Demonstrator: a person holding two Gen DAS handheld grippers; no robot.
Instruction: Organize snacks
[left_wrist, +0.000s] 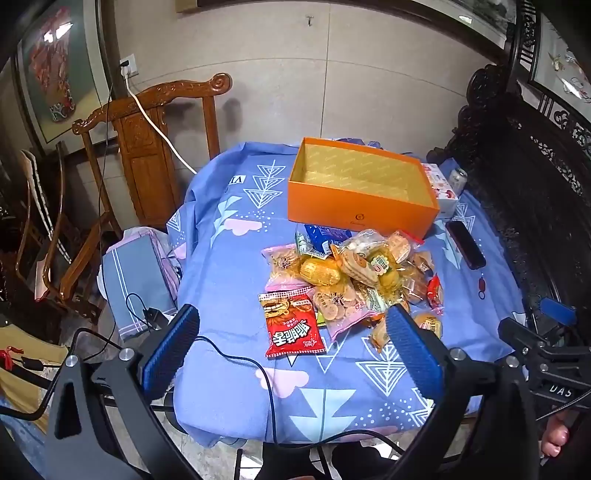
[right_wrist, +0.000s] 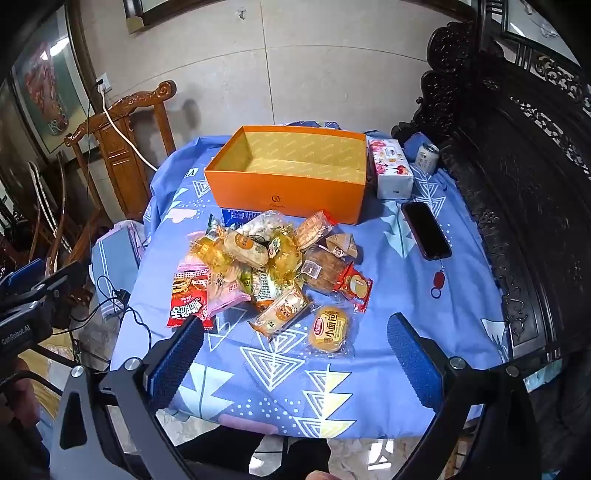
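Note:
A pile of wrapped snacks (left_wrist: 354, 273) lies mid-table in front of an empty orange box (left_wrist: 358, 184). A red snack bag (left_wrist: 291, 325) lies at the pile's near left. My left gripper (left_wrist: 291, 354) is open and empty, hovering over the near table edge. In the right wrist view the pile (right_wrist: 273, 266) sits before the orange box (right_wrist: 291, 173), with the red bag (right_wrist: 188, 299) at left and a round bun packet (right_wrist: 328, 328) nearest. My right gripper (right_wrist: 295, 354) is open and empty, just short of the bun packet.
A blue patterned cloth covers the table (right_wrist: 388, 387). A phone (right_wrist: 424, 229) with a red key tag, a tissue box (right_wrist: 391, 170) and a can (right_wrist: 426, 157) lie at right. A wooden chair (left_wrist: 147, 147) stands at left, dark carved furniture (right_wrist: 517, 166) at right. Cables hang off the near-left edge.

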